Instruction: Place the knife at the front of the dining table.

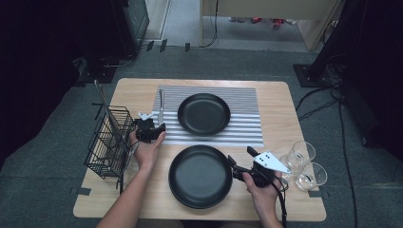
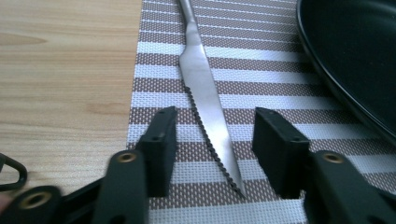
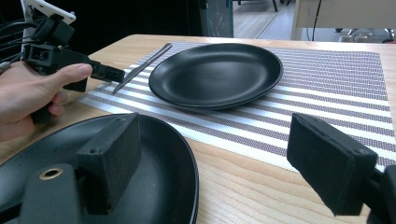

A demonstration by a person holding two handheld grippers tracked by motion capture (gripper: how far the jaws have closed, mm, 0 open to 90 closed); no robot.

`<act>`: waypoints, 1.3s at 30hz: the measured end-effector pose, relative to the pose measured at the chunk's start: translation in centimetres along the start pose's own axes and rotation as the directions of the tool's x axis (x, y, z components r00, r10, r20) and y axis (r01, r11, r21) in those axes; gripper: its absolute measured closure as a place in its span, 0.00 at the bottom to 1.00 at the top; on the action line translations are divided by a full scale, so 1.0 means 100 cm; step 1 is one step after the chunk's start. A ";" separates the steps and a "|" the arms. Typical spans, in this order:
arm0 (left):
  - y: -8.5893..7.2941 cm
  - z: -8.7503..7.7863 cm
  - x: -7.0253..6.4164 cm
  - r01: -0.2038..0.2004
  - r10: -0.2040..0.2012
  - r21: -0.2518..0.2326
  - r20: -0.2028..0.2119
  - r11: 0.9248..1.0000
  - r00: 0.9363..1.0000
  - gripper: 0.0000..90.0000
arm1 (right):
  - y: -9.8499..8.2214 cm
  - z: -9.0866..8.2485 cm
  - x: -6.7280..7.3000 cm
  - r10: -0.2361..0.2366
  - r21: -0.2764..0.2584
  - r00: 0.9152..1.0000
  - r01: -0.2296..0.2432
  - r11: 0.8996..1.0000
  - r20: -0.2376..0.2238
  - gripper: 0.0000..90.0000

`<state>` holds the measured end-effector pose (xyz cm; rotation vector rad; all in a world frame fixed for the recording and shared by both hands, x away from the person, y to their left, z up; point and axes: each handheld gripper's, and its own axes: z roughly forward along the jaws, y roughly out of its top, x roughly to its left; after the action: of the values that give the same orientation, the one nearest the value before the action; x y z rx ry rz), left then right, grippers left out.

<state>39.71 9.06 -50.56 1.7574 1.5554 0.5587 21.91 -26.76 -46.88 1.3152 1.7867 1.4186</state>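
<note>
A serrated steel knife point(image 1: 160, 105) point(image 2: 205, 93) point(image 3: 142, 66) lies flat on the striped placemat point(image 1: 244, 102), left of the far black plate point(image 1: 204, 113) point(image 3: 217, 70). My left gripper point(image 1: 159, 127) point(image 2: 215, 126) is low over the mat and open. The knife's blade tip lies between its two jaws, and neither pad touches it. A second black plate point(image 1: 199, 176) point(image 3: 173, 154) rests on the bare wood nearer to me. My right gripper point(image 1: 240, 156) point(image 3: 212, 140) stands wide open at that plate's right rim, one jaw over the plate and the other over the table, with nothing held.
A black wire basket point(image 1: 109, 142) with a utensil in it stands at the table's left edge. Two clear glasses point(image 1: 304, 151) point(image 1: 313, 175) sit at the right edge, close behind my right hand. Cables trail on the floor to the right.
</note>
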 end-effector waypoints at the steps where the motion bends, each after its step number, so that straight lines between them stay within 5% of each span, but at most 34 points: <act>1: 0.000 -0.002 -0.001 0.000 0.000 -0.004 0.006 1.000 1.000 0.51 | 0.000 0.000 0.000 0.002 0.000 1.000 -0.002 1.000 0.000 0.20; 5: -0.002 -0.012 -0.004 -0.035 0.036 -0.043 0.020 0.998 0.999 0.47 | 0.001 0.000 -0.001 0.007 -0.001 1.000 -0.007 1.000 -0.007 0.19; 14: -0.013 -0.022 -0.016 -0.094 0.095 -0.011 0.070 0.995 0.993 0.16 | 0.002 0.001 0.002 -0.002 0.002 0.999 0.002 1.000 -0.038 0.18; 21: -0.018 -0.039 -0.017 -0.128 0.129 -0.015 0.101 0.992 0.986 0.04 | 0.003 0.002 0.006 -0.012 0.005 0.998 0.012 1.000 -0.057 0.18; 39: -0.050 -0.081 -0.022 -0.168 0.176 -0.059 0.178 0.984 0.968 0.00 | 0.011 0.004 0.012 -0.012 0.002 0.996 0.013 1.000 -0.091 0.17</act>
<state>30.11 8.84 -48.77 1.8661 1.2643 0.4952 22.17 -25.55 -45.76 1.2565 1.8521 1.4921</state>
